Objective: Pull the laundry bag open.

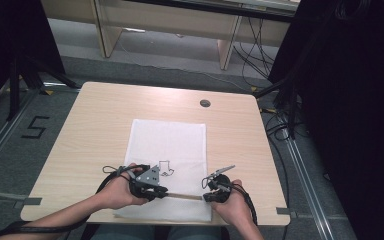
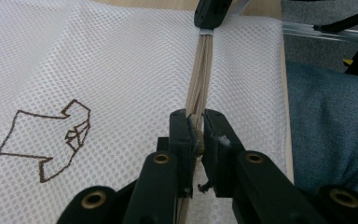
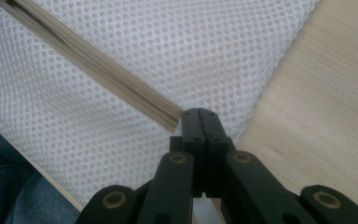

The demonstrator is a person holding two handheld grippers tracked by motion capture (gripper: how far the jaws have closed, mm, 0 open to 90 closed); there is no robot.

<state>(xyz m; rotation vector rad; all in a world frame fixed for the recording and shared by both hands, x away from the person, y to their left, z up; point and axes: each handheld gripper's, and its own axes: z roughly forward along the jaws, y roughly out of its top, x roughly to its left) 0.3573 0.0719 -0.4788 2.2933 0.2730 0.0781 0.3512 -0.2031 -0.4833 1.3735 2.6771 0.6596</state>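
Gripping the zip [image 2: 199, 74] between my left claw [image 2: 196, 125] jaws, I have them drawn narrow around it; something small and pale sits pinched between them, most likely the slider, though the jaws cover too much of it for me to be sure. The zip runs straight ahead from this claw across the white mesh bag [image 2: 98, 60] to my right claw, whose black tip shows at the top edge of the left gripper view, cut off by the frame. Left of my left claw a brown outline drawing [image 2: 46, 135] is stitched or printed on the mesh.

My right claw [image 3: 200, 116] has its jaws pressed fully together, right at the end of the zip [image 3: 98, 60], which leads away up and to the left of it. Whether a fold of mesh or the zip's end tab is caught between them I cannot make out, since the jaws hide the spot. Just right of this claw the bag's edge meets the bare table [image 3: 326, 107].

From the high view, the bag [image 1: 167, 140] lies flat on the table [image 1: 90, 130], with my left claw [image 1: 156, 190] and right claw [image 1: 210, 194] near its close edge, the zip [image 1: 185, 195] stretched between them. My hands cover much of both claws there.
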